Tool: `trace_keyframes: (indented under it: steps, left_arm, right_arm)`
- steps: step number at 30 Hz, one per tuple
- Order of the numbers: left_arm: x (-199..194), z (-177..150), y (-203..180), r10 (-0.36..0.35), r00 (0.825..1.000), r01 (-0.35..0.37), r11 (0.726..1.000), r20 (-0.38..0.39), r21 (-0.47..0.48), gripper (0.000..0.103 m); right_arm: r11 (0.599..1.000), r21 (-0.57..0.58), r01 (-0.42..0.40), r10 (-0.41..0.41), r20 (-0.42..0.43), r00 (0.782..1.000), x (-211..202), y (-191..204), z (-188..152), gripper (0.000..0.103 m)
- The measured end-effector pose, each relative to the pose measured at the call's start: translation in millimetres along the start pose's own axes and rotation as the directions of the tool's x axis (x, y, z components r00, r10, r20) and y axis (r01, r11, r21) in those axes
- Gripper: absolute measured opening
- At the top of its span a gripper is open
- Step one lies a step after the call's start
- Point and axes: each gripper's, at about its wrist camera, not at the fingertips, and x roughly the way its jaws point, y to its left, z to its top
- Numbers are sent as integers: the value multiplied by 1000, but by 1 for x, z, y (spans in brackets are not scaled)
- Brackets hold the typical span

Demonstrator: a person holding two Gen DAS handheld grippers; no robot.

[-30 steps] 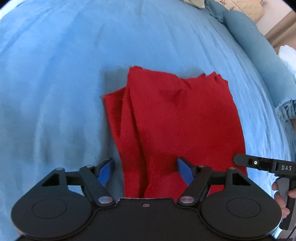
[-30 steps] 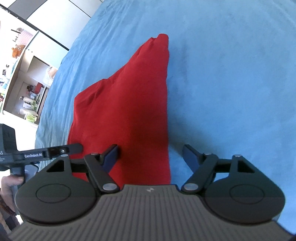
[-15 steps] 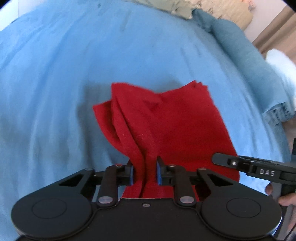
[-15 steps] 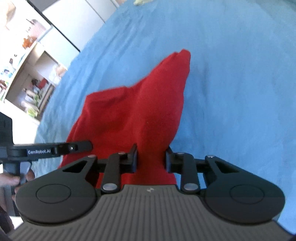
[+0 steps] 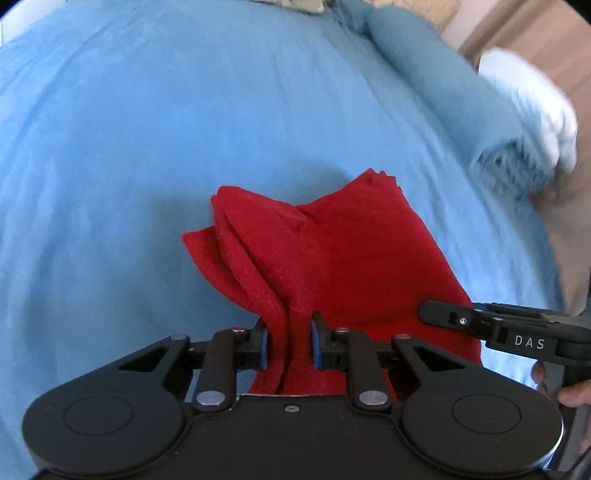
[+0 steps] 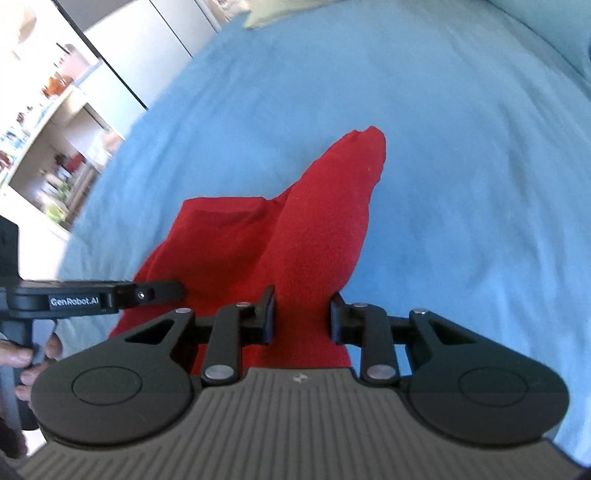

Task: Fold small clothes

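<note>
A small red garment point(image 5: 332, 258) lies partly folded on the blue bedspread point(image 5: 184, 129). My left gripper point(image 5: 289, 341) is shut on its near left corner, with bunched layers between the pads. My right gripper point(image 6: 302, 317) is shut on the near right corner of the same red garment point(image 6: 314, 229). Both near corners are lifted off the bed while the far edge hangs down toward it. The right gripper also shows at the right of the left wrist view point(image 5: 480, 321), and the left gripper at the left of the right wrist view point(image 6: 110, 295).
A rolled blue blanket point(image 5: 443, 92) and a white towel point(image 5: 528, 107) lie along the bed's right side. A pale pillow point(image 6: 266, 14) sits at the far end. Shelves with small items point(image 6: 48, 122) stand to the left beyond the bed.
Both grippers closed on the garment's near corners and lifted them. The cloth has risen off the bed and bunched between the two grippers.
</note>
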Motion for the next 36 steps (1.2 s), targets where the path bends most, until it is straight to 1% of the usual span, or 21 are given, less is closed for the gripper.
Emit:
trace_keyframes:
  steps: [3,6,7,8,9,10,11,13,14,18,22,25,27,29,30,31,32,33,34,35,36]
  left_arm:
    - [10,-13,-11,70,997,-70,997,25,33,23]
    - [15,-18,-13,103,994,-104,994,41,29,28]
    - [14,-19,-13,115,993,-116,993,42,26,36]
    - [12,-18,-13,132,990,-133,991,43,19,41]
    - [11,-18,-15,149,988,-150,989,48,12,44]
    - [5,-18,-14,179,982,-180,984,65,7,51]
    - [0,-21,-12,209,975,-210,978,81,8,60]
    - [-7,-23,-7,256,962,-258,966,92,7,70]
    - [-9,-25,-2,272,958,-273,962,92,-1,70]
    - [-3,-31,10,301,952,-300,953,57,-33,69]
    - [13,-36,11,331,943,-331,944,21,12,69]
    - [12,-34,7,345,938,-345,938,16,25,68]
    - [-3,-30,3,353,935,-353,936,31,2,68]
    - [-28,-26,-3,355,933,-354,935,63,-22,70]
    - [-42,-25,-7,352,932,-351,936,82,-32,72]
    - [-61,-25,-14,345,932,-343,939,109,-41,78]
    - [-82,-24,-23,340,931,-337,940,133,-46,84]
    - [-102,-24,-33,341,927,-338,940,155,-44,87]
    - [-120,-23,-44,347,922,-346,938,173,-40,91]
    - [-142,-23,-57,363,913,-363,931,188,-38,95]
    - [-159,-23,-68,375,906,-374,926,198,-40,96]
  right_arm:
    - [1000,10,12,-11,-20,1000,13,-20,-21,44]
    - [999,39,4,-3,-21,1000,19,-32,-29,53]
    - [999,43,5,-4,-24,1000,21,-32,-28,58]
    - [999,44,6,-5,-24,1000,20,-32,-28,60]
    - [999,42,14,-13,-21,1000,15,-31,-27,68]
    - [999,35,24,-23,-14,1000,10,-31,-29,75]
    - [999,22,35,-35,0,999,4,-33,-30,77]
    - [998,-11,68,-68,6,998,-4,-31,-30,79]
    - [997,-23,78,-78,1,997,-4,-33,-31,79]
    - [996,-29,89,-89,-7,996,-2,-43,-37,80]
    - [994,-32,107,-107,-7,994,6,-44,-40,80]
    - [993,-39,108,-108,-7,994,4,-43,-39,80]
    - [993,-48,104,-104,8,995,-10,-40,-36,80]
    - [994,-57,92,-90,37,995,-31,-33,-30,80]
    - [995,-57,85,-82,49,995,-45,-29,-28,82]
    - [995,-52,83,-80,54,995,-59,-23,-25,86]
    - [995,-51,85,-82,58,995,-74,-17,-23,88]
    - [994,-57,95,-91,67,994,-91,-8,-21,91]
    - [992,-61,112,-107,78,991,-107,0,-20,96]
    - [989,-67,132,-126,90,988,-126,10,-18,100]
    - [985,-74,154,-146,105,984,-146,21,-16,103]
